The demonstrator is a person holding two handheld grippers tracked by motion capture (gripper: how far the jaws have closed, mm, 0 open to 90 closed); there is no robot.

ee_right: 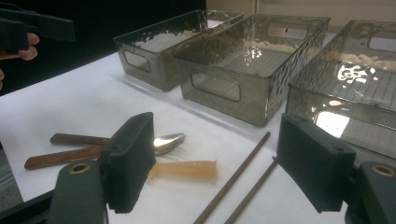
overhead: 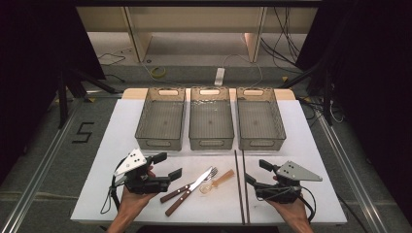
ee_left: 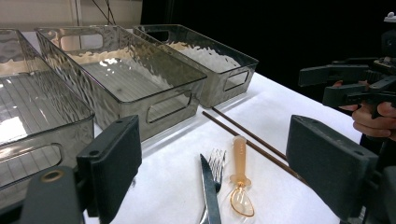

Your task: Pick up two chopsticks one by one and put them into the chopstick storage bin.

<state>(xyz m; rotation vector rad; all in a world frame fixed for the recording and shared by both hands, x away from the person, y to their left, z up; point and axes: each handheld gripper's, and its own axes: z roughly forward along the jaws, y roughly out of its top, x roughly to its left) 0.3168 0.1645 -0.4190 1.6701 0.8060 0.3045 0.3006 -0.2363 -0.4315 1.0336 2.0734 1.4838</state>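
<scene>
Both grippers, left (overhead: 165, 166) and right (overhead: 256, 171), gape empty; right's near jaw hides the spoon's (ee_right: 184, 169) bowl.

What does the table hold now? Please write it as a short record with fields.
surface: white table
bins: three clear grey bins in a row, all empty
cutlery: knife, fork, amber spoon, side by side
chopsticks: pair, right of the spoon
left gripper: open, holds nothing
right gripper: open, holds nothing

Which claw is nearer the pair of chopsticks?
Right. The right claw hovers open just beside the chopsticks, to their right. The left claw is open on the far side of the knife and fork.
</scene>
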